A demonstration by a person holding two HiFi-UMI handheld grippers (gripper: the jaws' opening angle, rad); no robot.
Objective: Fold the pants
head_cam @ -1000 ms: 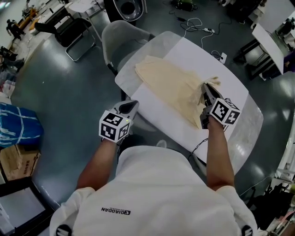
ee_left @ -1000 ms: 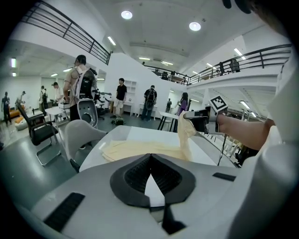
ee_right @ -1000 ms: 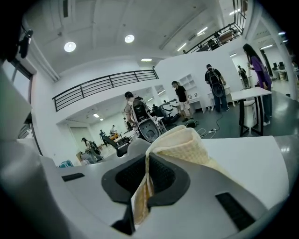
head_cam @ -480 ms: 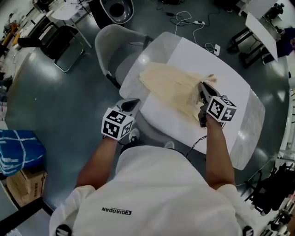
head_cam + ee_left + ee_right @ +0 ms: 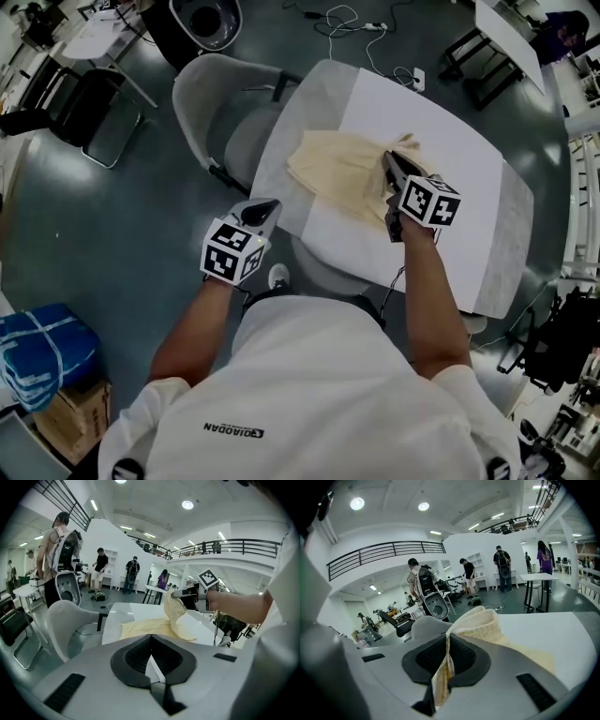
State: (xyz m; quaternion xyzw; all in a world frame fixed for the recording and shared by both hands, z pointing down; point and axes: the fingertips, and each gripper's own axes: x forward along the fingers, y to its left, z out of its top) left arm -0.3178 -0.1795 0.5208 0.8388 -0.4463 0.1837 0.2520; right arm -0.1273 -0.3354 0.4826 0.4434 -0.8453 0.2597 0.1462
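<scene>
Cream pants (image 5: 339, 171) lie on a white table (image 5: 450, 141). My right gripper (image 5: 388, 161) is shut on one end of the pants and lifts a fold of the cloth off the table. In the right gripper view the cloth (image 5: 480, 620) runs down between the jaws of the right gripper (image 5: 447, 645). The left gripper view shows the lifted end (image 5: 177, 613) hanging from the right gripper (image 5: 176, 594). My left gripper (image 5: 265, 210) is shut and empty. It hangs off the table's near left edge, apart from the pants, with its jaws meeting in its own view (image 5: 151, 641).
A grey chair (image 5: 217, 105) stands at the table's left side, just beyond the left gripper. Cables and a power strip (image 5: 373, 26) lie on the floor behind the table. A blue bag (image 5: 37, 352) sits at the lower left. Several people (image 5: 98, 569) stand far off.
Both grippers have moved leftward along the table. The right gripper has drawn the held end of the pants with it, so the cloth now lies shorter and more bunched.
</scene>
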